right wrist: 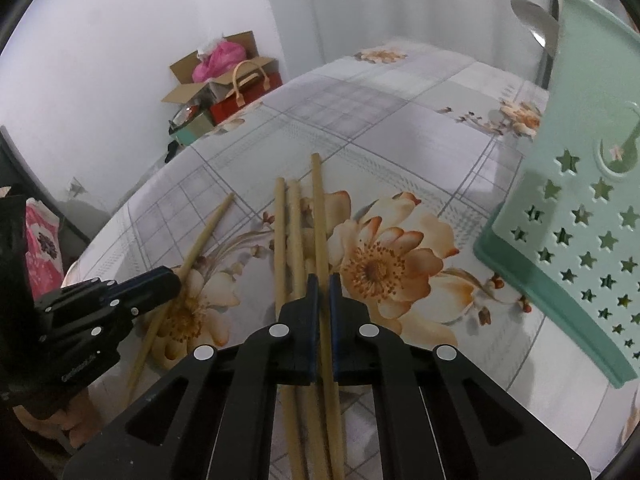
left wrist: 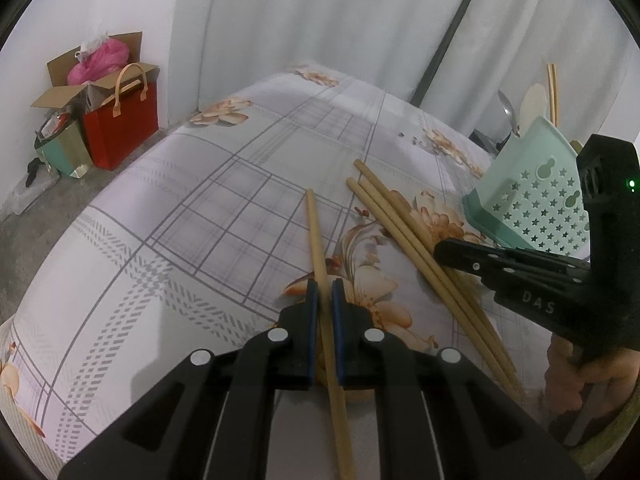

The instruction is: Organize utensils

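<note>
Left gripper (left wrist: 325, 292): jaws clamped on one chopstick (left wrist: 314, 232), mid-bench. Right gripper (right wrist: 323, 288): jaws clamped on another (right wrist: 318, 208), beside two loose. Risk: thin sticks pivoting, missing caddy (right wrist: 580, 200) at right edge.

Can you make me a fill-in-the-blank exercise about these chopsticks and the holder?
1. The left gripper has its jaws closed on one ____ chopstick.
2. The right gripper grips one of ____ grouped chopsticks.
3. The mint-green plastic utensil holder has ____-shaped holes.
4. The tablecloth carries a ____ print.

Missing words: wooden; three; star; flower
</note>
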A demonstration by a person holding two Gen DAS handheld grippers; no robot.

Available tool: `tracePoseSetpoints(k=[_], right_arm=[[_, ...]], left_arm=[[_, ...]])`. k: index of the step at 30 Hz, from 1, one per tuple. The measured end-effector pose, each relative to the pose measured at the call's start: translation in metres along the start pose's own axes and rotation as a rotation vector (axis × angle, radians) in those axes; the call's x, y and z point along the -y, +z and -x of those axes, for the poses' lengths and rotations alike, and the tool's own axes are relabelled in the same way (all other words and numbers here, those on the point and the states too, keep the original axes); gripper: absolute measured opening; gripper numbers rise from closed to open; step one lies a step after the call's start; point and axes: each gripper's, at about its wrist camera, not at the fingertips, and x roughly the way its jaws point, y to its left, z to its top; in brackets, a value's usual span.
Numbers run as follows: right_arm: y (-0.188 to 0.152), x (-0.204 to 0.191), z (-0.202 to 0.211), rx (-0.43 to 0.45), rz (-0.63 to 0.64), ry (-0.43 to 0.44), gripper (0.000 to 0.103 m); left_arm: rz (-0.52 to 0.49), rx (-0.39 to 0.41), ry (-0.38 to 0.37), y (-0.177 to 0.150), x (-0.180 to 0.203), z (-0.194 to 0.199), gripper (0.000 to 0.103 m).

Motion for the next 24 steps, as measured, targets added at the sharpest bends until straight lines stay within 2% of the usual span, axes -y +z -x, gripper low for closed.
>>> tracePoseSetpoints(k=[7, 14, 19, 24], right_arm=[[-0.006, 0.001, 0.007, -0.011, -0.002, -0.020, 0.003], [-0.041, 0.016, 0.037, -0.059, -0.038, -0.031, 0.002], [-0.065, 0.020, 0.057, -0.104, -0.058, -0.027, 0.002], [-0.065, 0.019, 0.054, -0.122, -0.043, -0.033, 0.006]], left_arm=[[0.041, -0.014, 0.001, -0.002, -0.002, 0.004, 0.006], [0.101, -0.064, -0.035, -0.021, -0.005, 0.022, 0.006], [0.073, -0.088, -0.030, -0.028, 0.003, 0.028, 0.007], [-0.006, -0.089, 0.004, -0.023, 0.013, 0.023, 0.013]])
